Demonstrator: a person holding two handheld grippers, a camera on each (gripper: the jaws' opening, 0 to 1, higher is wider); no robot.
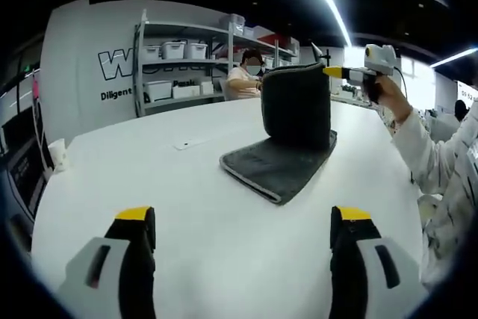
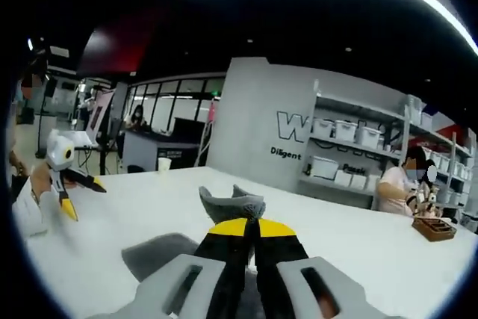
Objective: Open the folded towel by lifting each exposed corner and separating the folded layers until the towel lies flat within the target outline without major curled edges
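The white bench (image 1: 187,207) carries the dark grey towel (image 1: 280,166) near its middle, one layer flat, the upper layer raised upright like an open book cover. The right hand-held gripper (image 2: 243,218) is clamped on the towel's top corner; the left hand-held gripper (image 1: 243,222) hangs well apart, jaws spread. The step in hand is unfolding; next likely calls for carrying the flap over and laying it flat. Its long axis cannot be told.

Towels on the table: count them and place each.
1: the gray towel lies mid-table, one layer lifted upright by the right gripper. More may sit out of frame.
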